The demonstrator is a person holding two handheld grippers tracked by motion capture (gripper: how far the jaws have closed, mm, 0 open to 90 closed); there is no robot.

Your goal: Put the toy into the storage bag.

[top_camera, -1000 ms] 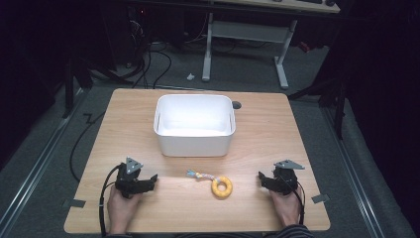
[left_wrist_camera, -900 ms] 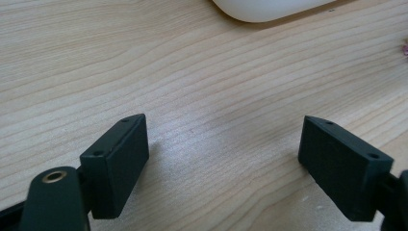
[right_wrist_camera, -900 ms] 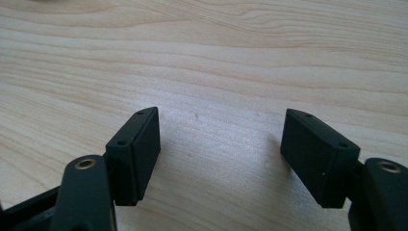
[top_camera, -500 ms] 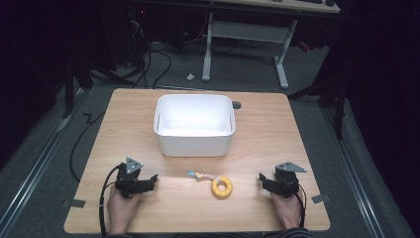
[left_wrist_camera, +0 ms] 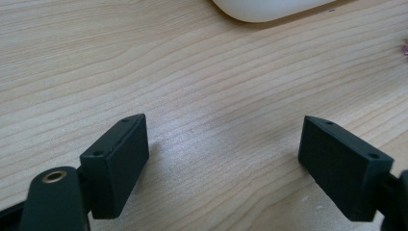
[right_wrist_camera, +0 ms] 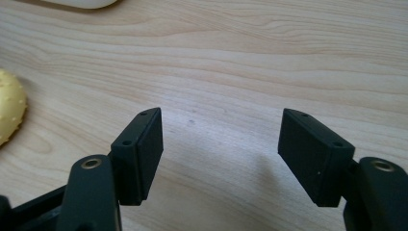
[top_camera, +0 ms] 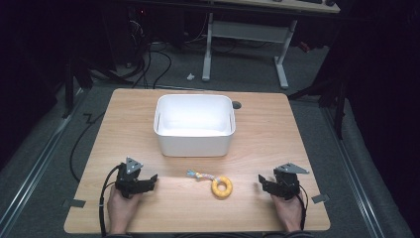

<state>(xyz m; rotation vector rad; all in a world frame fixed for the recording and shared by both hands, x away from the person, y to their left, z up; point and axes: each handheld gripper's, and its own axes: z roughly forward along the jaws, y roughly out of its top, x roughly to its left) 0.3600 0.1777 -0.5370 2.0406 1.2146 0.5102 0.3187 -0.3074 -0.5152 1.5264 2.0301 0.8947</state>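
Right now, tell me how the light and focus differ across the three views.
High view: table lit, room behind it dark, white bin glaring bright inside. Left gripper view: wood sharp, near brass screw soft. Right gripper view: yellow ring at the edge slightly blurred, soft shadows under the jaws.

Yellow studded ring (top_camera: 222,187), white bin (top_camera: 194,125), light wood-grain table (top_camera: 277,134), black fingers (right_wrist_camera: 139,154)

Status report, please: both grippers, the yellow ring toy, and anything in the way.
Left gripper open, empty. Right gripper open, jaws just closing on nothing. Yellow knobbly ring toy on wooden table, untouched. Path clear.
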